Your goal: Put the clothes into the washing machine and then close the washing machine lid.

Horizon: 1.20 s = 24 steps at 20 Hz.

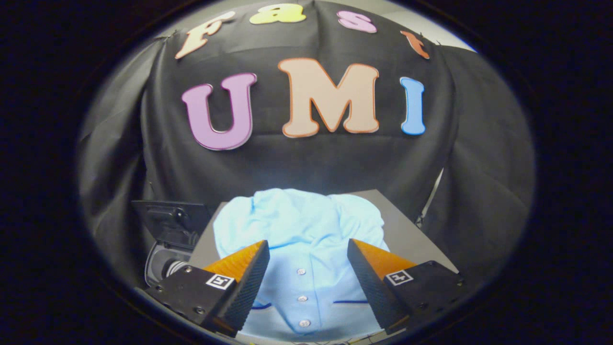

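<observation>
Gripper [309, 249] spread wide and gripping nothing, fingers hanging over the light blue shirt [299, 235] bunched on the grey table [407, 230], its button placket between them, washing machine [167, 239] with raised lid off to the table's left.

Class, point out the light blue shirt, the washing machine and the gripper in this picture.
light blue shirt [306, 230]: gripper view, on its chest, between and beyond the open fingers.
washing machine [165, 266]: gripper view, on its round opening, beside the table.
gripper [309, 256]: gripper view, midway between its fingertips.
</observation>
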Each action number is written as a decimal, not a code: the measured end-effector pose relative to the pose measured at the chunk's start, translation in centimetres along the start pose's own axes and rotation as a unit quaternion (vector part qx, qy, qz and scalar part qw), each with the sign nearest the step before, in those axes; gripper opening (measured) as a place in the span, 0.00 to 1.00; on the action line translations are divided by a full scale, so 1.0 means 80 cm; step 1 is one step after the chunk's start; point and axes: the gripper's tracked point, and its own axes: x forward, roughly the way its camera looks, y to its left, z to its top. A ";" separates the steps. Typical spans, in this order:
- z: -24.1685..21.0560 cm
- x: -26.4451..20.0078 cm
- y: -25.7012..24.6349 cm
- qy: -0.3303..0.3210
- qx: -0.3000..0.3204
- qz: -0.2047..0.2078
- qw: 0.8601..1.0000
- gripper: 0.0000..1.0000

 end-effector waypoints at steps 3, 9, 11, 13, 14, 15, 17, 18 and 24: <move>-0.035 0.020 -0.003 0.072 0.012 -0.004 0.997 0.98; -0.019 0.033 0.001 0.036 0.012 -0.006 0.999 0.53; -0.023 0.031 0.001 0.021 0.018 0.003 1.000 0.26; -0.024 0.026 0.003 0.010 0.058 0.013 0.998 0.08; -0.022 0.020 0.002 0.003 0.083 0.014 0.996 0.05; -0.023 0.019 0.003 0.001 0.103 0.014 0.995 0.02; -0.022 0.018 0.004 0.000 0.103 0.010 0.995 0.00; -0.021 0.018 0.002 0.002 0.091 0.008 0.996 0.01; -0.010 0.011 0.002 -0.020 0.093 0.022 0.995 0.00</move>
